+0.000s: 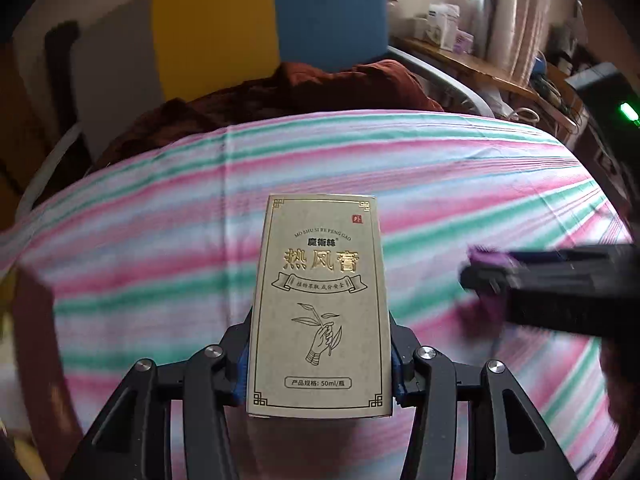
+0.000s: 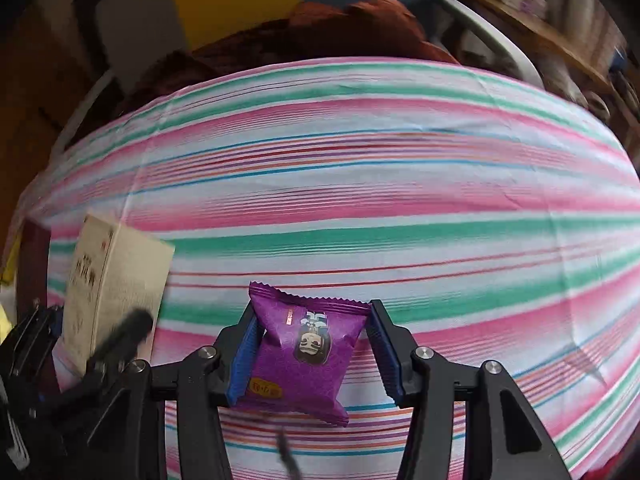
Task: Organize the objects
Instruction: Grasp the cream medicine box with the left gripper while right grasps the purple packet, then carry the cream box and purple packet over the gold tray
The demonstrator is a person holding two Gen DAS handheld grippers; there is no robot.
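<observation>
My left gripper (image 1: 320,364) is shut on a tall beige box with gold Chinese lettering (image 1: 320,304) and holds it upright above the striped cloth (image 1: 160,240). The box also shows at the left of the right wrist view (image 2: 116,280), blurred. My right gripper (image 2: 310,352) is shut on a purple snack packet (image 2: 304,352) and holds it above the cloth (image 2: 400,200). In the left wrist view the right gripper (image 1: 476,276) comes in from the right, blurred, with the purple packet (image 1: 488,264) in it.
The pink, green and white striped cloth covers a table. A dark red cloth (image 1: 300,92) lies heaped at the far edge. Yellow and blue panels (image 1: 240,20) stand behind it. A wooden shelf with boxes (image 1: 460,52) is at the back right.
</observation>
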